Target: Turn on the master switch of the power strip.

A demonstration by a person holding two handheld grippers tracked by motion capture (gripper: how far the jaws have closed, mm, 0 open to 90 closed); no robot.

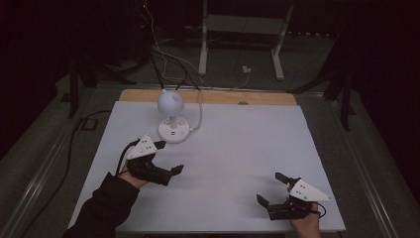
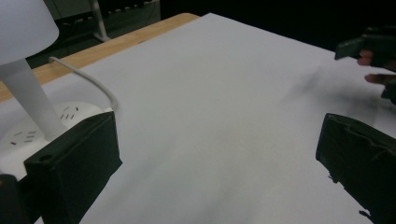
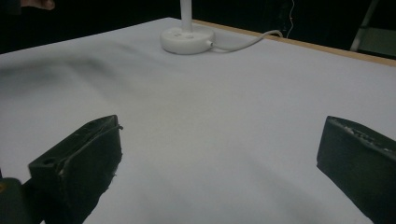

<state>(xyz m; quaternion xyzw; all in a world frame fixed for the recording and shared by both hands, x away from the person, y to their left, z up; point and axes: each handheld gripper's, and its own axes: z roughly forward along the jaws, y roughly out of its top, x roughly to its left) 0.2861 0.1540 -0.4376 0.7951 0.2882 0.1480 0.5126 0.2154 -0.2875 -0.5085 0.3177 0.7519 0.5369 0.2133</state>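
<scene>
**Lamp sits just past the left tongs**

Lamp (image 1: pixel 172 116) stands at the far left part of the white desk (image 1: pixel 237 163), near the wooden back edge. It is the thing nearest to any tongs. The left tongs (image 1: pixel 171 156) are just beside its round base (image 2: pixel 28 135), a bit nearer to the person and to the right of it. In the left gripper view the base peeks out right behind the left jaw. The right tongs (image 1: pixel 271 187) are well apart from the lamp, down at the near right corner of the desk. So the left hand is the closer one.

The lamp stands upright. Its long line runs straight up, from the flat base, along the thin stem (image 2: pixel 28 98), to the round shade (image 1: pixel 171 101) on top. Its white cord (image 3: pixel 243 43) leaves the base and goes toward the back of the desk.

Both tongs are wide apart and hold nothing.

To reach the lamp, I think the left tongs need to turn left and go a little forward.
</scene>
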